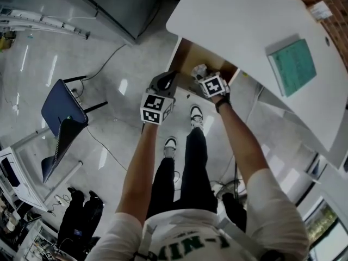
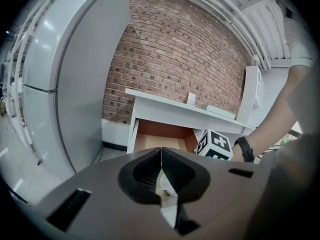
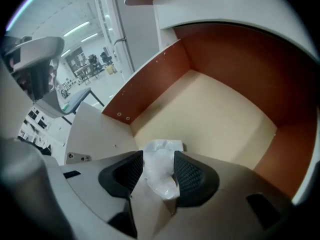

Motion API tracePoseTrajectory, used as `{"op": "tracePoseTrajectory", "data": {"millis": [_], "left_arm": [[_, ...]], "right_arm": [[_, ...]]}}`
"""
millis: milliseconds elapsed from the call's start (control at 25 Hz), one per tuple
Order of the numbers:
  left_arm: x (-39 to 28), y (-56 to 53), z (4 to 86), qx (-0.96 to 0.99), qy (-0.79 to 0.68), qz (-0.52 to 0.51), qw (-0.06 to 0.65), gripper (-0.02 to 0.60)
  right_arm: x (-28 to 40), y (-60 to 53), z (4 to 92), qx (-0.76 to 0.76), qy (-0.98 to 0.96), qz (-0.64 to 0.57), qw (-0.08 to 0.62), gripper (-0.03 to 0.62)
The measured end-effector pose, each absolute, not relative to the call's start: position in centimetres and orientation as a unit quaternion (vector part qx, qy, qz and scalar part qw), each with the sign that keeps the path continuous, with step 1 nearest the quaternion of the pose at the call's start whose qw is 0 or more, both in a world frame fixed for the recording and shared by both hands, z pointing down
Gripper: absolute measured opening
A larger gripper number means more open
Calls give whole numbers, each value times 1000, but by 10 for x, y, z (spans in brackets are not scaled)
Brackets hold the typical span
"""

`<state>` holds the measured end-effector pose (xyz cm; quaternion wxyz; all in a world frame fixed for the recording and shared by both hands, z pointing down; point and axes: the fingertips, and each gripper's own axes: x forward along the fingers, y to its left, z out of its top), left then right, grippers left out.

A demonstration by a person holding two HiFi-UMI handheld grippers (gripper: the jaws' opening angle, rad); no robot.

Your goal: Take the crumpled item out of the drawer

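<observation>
Right gripper (image 3: 158, 156) spread wide around the crumpled item (image 3: 161, 173)
Its pads flank the white, glossy, creased wad without visibly squeezing it, at the near edge of the open drawer (image 3: 150, 84). The left gripper (image 2: 161, 151), jaws together and empty, hangs just outside. Beyond, a green book (image 1: 292, 65) lies on the desk (image 1: 234, 15).

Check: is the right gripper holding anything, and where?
Nothing yet: the right gripper stands open, with the crumpled item unclamped between its jaws in the drawer.

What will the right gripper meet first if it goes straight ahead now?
The crumpled white item, already between the right gripper's open jaws; behind it, probably the drawer floor.
</observation>
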<state>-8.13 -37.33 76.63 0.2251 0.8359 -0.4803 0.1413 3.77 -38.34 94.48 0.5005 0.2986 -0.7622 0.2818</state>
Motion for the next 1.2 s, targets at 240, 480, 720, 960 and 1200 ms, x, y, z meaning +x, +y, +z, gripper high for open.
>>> {"op": "tracePoseTrajectory", "data": {"millis": [240,480,720,960,1200], "left_arm": [[-85,-377,769,833,-485,135,228,0],[-90,-378,771,829,-492,132,230,0],[-99,-381,768,825,-502,127,228,0],[-95,-377,765,817,-511,125,236,-1],[-95,-372,755,815,-510,143,236,-1]], "right_arm": [[45,-385,963,285,-750,246,544,175],[52,-391,973,293,-737,233,562,173],[49,-395,976,295,-736,220,569,75],[51,-385,968,283,-745,237,556,25],[46,-379,938,284,-761,246,529,20]]}}
